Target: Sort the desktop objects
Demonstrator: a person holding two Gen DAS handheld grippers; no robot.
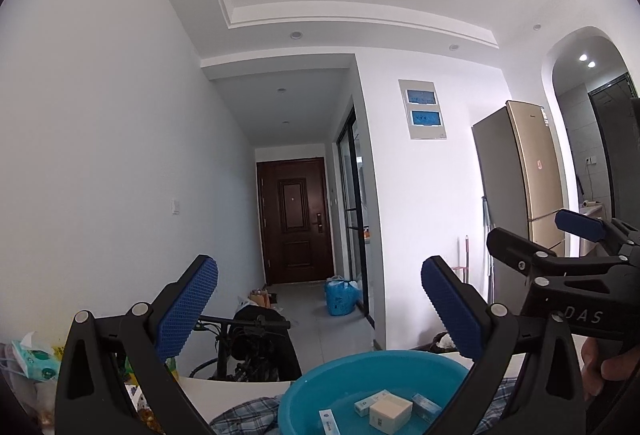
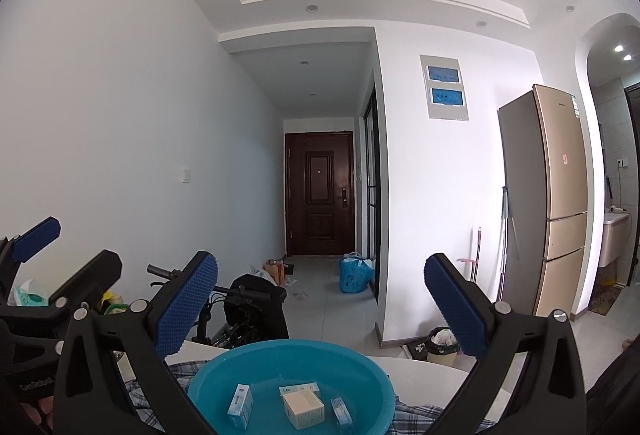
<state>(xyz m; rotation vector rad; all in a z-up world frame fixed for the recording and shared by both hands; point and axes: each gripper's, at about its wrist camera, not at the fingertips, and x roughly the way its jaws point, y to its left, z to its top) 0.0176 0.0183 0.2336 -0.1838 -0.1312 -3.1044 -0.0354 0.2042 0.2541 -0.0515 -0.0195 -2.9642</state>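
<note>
While both grippers hang raised above a white table point(image 2: 420, 365), a wide room stretches beyond: a gold fridge point(image 2: 560, 203) stands at far right, and a dark door point(image 2: 319, 195) closes the far end of a hallway. Nearer, a black bike point(image 2: 244, 311) leans just past the table's far edge, with a blue bag point(image 2: 354, 273) on the floor near the door.

On the table, a plaid cloth point(image 2: 416, 415) lies under a teal basin point(image 2: 292, 359) holding small boxes: a cream box point(image 2: 304, 409) at centre, a white-and-blue box point(image 2: 241, 405) to its left, and a smaller blue box point(image 2: 341, 411) to its right. In the left wrist view the basin point(image 1: 360, 371) sits low and right of centre.

The left gripper point(image 1: 320, 315) has its blue-padded fingers point(image 1: 186, 309) spread wide, gripping nothing. The right gripper point(image 2: 322, 309) is likewise wide apart and empty, its fingers point(image 2: 186, 309) framing the basin. A green tissue pack point(image 1: 34, 361) sits at the near left.
</note>
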